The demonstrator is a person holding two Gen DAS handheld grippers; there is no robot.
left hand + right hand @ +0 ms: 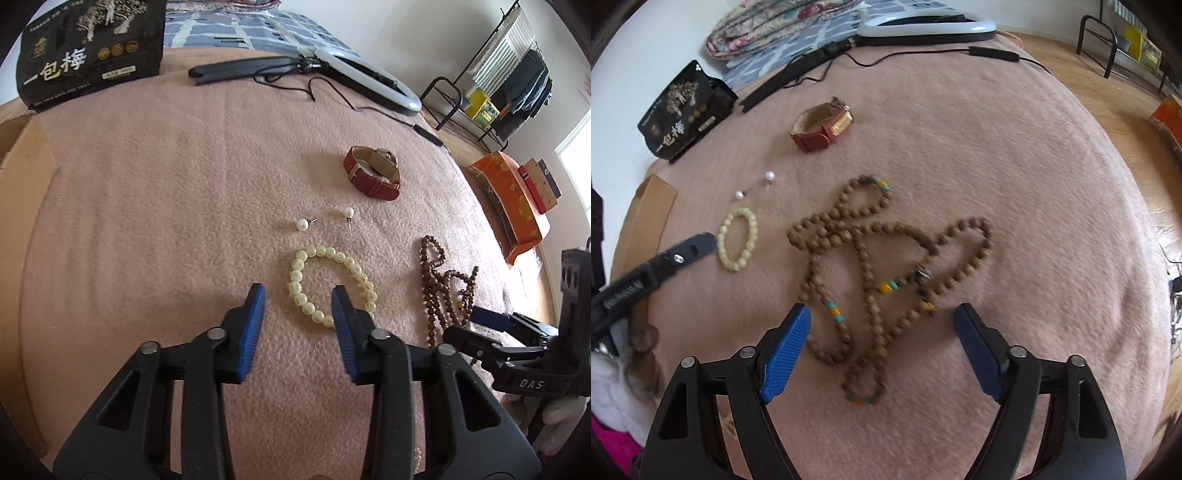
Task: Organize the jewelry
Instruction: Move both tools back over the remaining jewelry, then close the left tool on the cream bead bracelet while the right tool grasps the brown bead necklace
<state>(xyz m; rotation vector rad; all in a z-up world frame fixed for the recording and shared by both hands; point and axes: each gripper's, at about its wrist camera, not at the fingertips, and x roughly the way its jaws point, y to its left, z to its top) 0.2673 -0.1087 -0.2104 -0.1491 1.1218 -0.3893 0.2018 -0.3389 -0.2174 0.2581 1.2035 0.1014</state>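
A cream bead bracelet (321,252) lies flat on the pink blanket (166,192). My left gripper (298,288) hangs just above it, open, with the ring's left side between the blue pads and no pad pressing on it. A long brown bead necklace (886,286) lies tangled on the blanket, and my right gripper (882,310) stands wide open over its near loops without touching them. Beyond the bracelet lie two pearl earrings (302,224) and a watch with a red strap (373,173). The left gripper's finger (698,243) shows beside the bracelet (752,230) in the right wrist view.
A black snack package (92,48) sits at the far left, and a white ring light (369,77) with its cable lies at the back. A cardboard box flap (22,221) borders the left edge. An orange box (513,199) stands on the floor at the right.
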